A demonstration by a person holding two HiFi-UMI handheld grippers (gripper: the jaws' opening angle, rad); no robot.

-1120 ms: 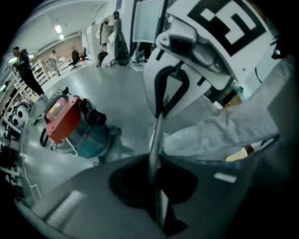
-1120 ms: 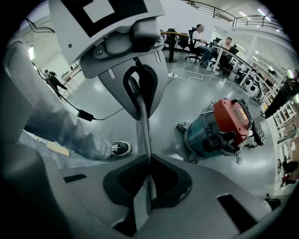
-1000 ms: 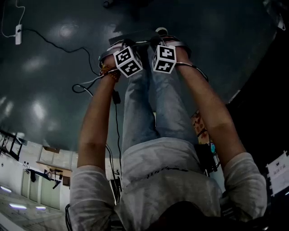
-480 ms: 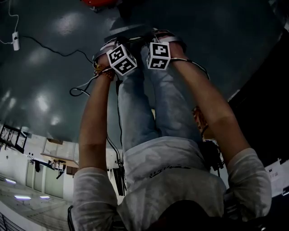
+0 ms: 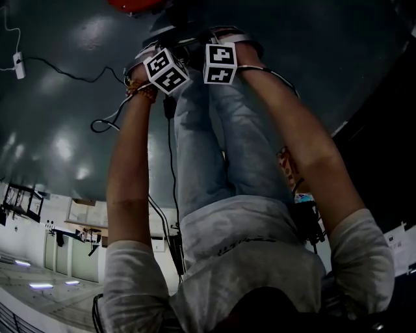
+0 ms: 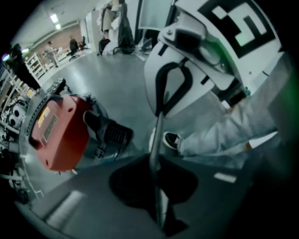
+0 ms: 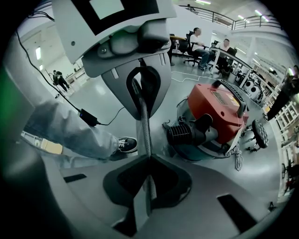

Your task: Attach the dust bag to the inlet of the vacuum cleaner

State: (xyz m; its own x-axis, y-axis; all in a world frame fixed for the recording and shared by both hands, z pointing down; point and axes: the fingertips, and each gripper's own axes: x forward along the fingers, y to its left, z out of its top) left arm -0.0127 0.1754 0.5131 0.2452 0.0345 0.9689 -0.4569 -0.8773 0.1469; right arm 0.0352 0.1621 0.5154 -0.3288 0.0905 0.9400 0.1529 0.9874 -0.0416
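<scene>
head view: the red vacuum cleaner shows at the top edge, with the grey dust bag just below it. left gripper view: the left gripper is clamped on the bag, seen edge-on as a thin flat grey strip. right gripper view: the right gripper pinches the same strip; the vacuum cleaner lies apart on the floor.

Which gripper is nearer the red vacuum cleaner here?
Left, probably. The vacuum cleaner lies ahead-left of the left gripper; the right gripper is beside that, farther right.
</scene>
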